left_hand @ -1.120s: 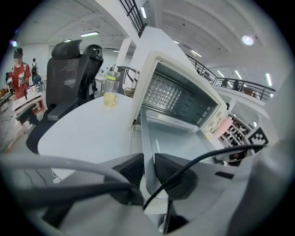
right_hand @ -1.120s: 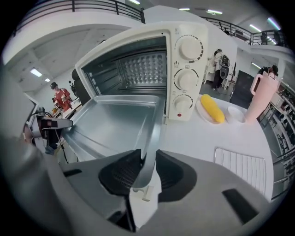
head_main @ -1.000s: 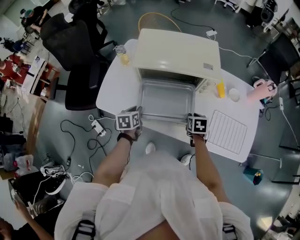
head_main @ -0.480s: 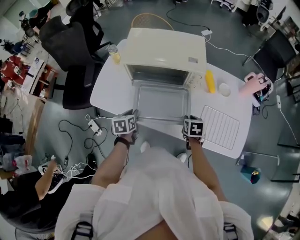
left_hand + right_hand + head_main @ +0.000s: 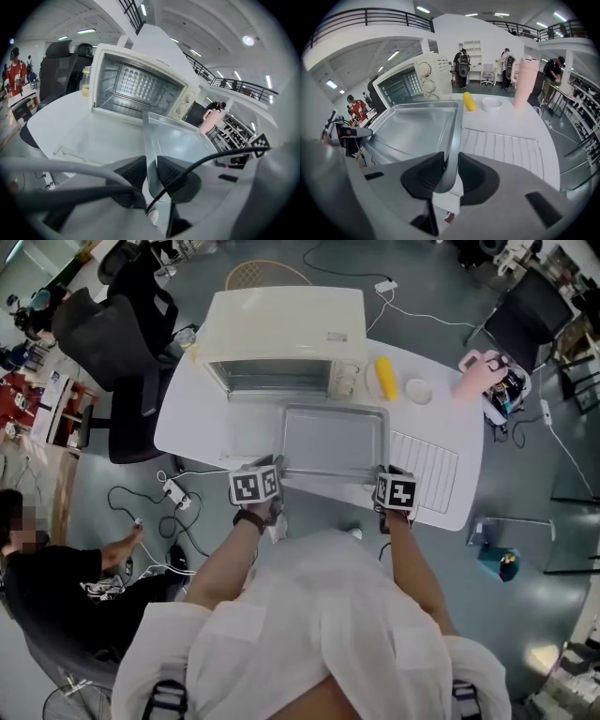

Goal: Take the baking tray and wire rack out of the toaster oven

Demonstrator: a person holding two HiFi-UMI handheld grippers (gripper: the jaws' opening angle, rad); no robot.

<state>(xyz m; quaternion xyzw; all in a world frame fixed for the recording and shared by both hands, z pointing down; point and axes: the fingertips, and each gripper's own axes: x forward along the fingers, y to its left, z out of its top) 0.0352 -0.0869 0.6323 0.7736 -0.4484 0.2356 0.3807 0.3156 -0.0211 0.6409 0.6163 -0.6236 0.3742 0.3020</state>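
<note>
A silver baking tray (image 5: 333, 442) hangs just above the white table (image 5: 187, 423), clear of the cream toaster oven (image 5: 281, 329). My left gripper (image 5: 278, 468) is shut on the tray's near left corner. In the left gripper view its pads (image 5: 133, 171) pinch the tray's rim (image 5: 149, 140). My right gripper (image 5: 382, 474) holds the near right corner; its jaws are closing tighter on the rim (image 5: 453, 136) between the pads (image 5: 468, 173). The wire rack (image 5: 427, 465) lies flat on the table to the tray's right, seen too in the right gripper view (image 5: 506, 147).
The oven's door (image 5: 84, 136) lies open and flat; its cavity (image 5: 136, 86) holds nothing. A yellow item (image 5: 384, 378), a small white bowl (image 5: 418, 390) and a pink cup (image 5: 524, 82) stand right of the oven. A bottle (image 5: 185, 337) and black chair (image 5: 112, 343) are left.
Both grippers have drawn the tray out of the oven's mouth, toward me and to the right. It now sits fully outside, next to the wire rack.
</note>
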